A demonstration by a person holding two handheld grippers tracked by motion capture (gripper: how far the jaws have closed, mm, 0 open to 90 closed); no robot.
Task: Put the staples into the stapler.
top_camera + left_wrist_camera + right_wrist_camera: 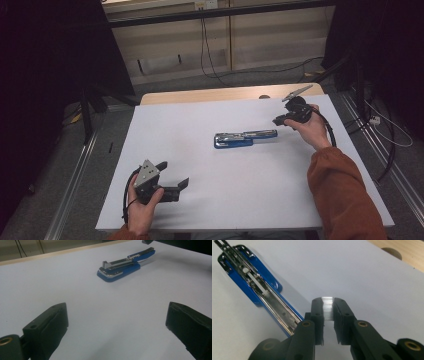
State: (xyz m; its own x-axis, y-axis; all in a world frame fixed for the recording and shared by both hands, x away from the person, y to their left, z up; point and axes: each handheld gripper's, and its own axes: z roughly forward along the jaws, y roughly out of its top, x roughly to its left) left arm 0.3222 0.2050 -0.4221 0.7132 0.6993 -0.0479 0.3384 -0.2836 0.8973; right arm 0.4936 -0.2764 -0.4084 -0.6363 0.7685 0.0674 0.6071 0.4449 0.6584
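The left claw [172, 177] is resting at the near left of the white worktop [200, 115], its jaws standing wide apart with nothing between them, well apart from the work. The blue stapler [245, 138] is lying in the middle of the worktop, opened out flat so that its metal staple channel [269, 296] is facing up and looking bare. To the right, the right claw [328, 307] is hovering just beside the stapler's far-right end, pinching a silvery strip of staples [327, 308] between its pads. Judging by this, opening and picking up are done; loading the strip and closing the stapler are waiting. No brand, label or writing is showing legibly anywhere
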